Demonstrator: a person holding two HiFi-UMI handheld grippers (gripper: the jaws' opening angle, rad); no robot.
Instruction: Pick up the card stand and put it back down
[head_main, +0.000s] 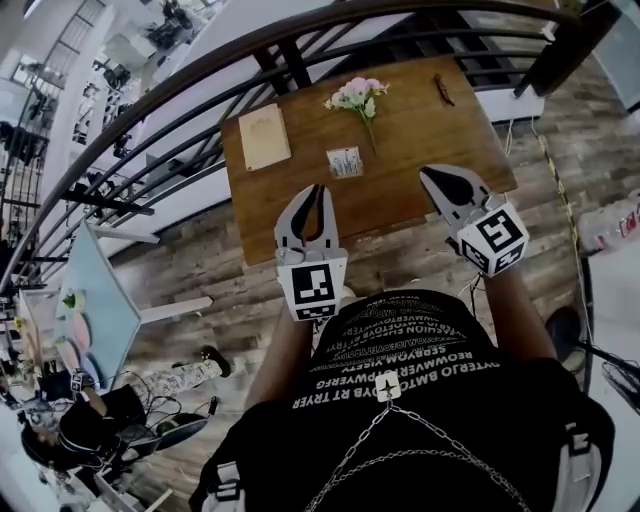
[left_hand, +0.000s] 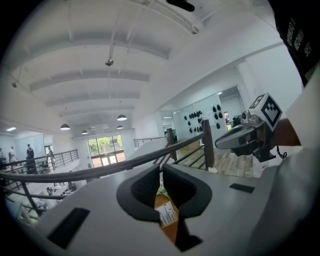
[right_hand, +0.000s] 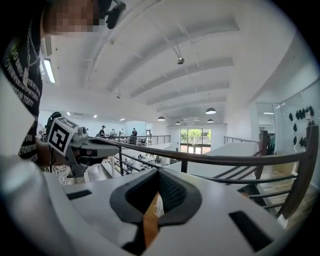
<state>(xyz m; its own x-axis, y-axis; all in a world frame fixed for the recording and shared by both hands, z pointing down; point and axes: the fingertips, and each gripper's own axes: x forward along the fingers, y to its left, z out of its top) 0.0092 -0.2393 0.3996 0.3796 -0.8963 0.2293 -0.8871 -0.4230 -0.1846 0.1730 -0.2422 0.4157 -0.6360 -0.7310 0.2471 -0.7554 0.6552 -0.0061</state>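
The card stand (head_main: 344, 162) is a small white card that stands on the wooden table (head_main: 420, 130), near its front middle. My left gripper (head_main: 318, 188) hovers over the table's front edge, just short and left of the stand, shut and empty. My right gripper (head_main: 428, 172) hangs level with it to the stand's right, also shut with nothing in it. In the left gripper view the card stand (left_hand: 167, 214) shows through the hollow behind the closed tips of the left gripper (left_hand: 161, 170). The right gripper view shows a sliver of the card stand (right_hand: 158, 206) behind the right gripper (right_hand: 158, 175).
A bunch of pink and white flowers (head_main: 358, 95) lies behind the stand. A tan board (head_main: 264, 136) rests at the table's left and a small dark object (head_main: 443, 90) at the far right. A dark curved railing (head_main: 200, 70) runs behind the table.
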